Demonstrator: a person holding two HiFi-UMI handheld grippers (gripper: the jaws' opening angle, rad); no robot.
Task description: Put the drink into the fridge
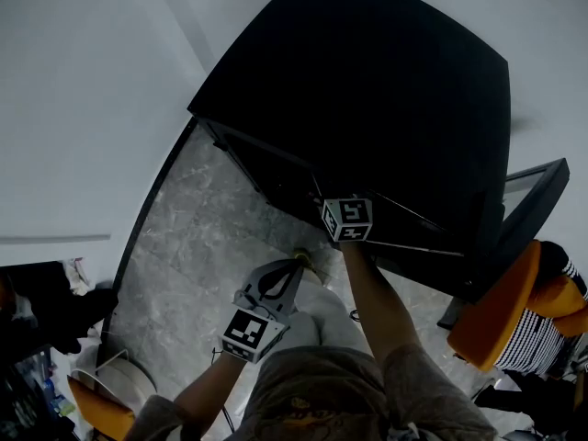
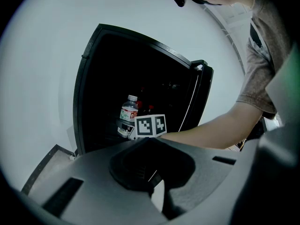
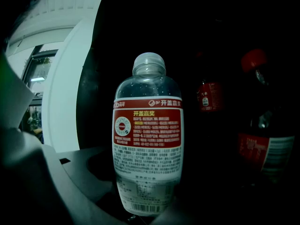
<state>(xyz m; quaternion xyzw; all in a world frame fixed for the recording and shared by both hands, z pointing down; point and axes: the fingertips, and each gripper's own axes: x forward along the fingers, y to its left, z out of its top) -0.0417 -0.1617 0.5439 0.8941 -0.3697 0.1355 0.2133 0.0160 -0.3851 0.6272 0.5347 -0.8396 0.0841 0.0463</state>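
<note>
Two grippers, one job between them. The right gripper (image 3: 140,203) is clenched on the lower body of the bottle (image 3: 148,139), a clear one with a red label and a pale cap; it carries the bottle upright, presumably so that it can be stood straight down on its base. The bottle is already past the front edge of the fridge (image 1: 367,90), in the dark interior, just left of two red-labelled bottles (image 3: 262,125) that stand deeper in; it seems to be steered to the free place beside them, though whether its base touches a shelf cannot be told, the bottom being hidden by the jaws. The door (image 1: 524,219) stands swung wide at the fridge's right, clear of the reaching arm. The left gripper (image 1: 292,269) hangs in front of the fridge, low over the floor (image 1: 184,255); its jaws look drawn together on nothing, and it has no part in the placing; a fair guess is that it waits to push the door shut. Judged so, the task is near its end: set the bottle down, let go, and draw the right gripper out without knocking the red-labelled bottles, which stand near enough to be tipped.
</note>
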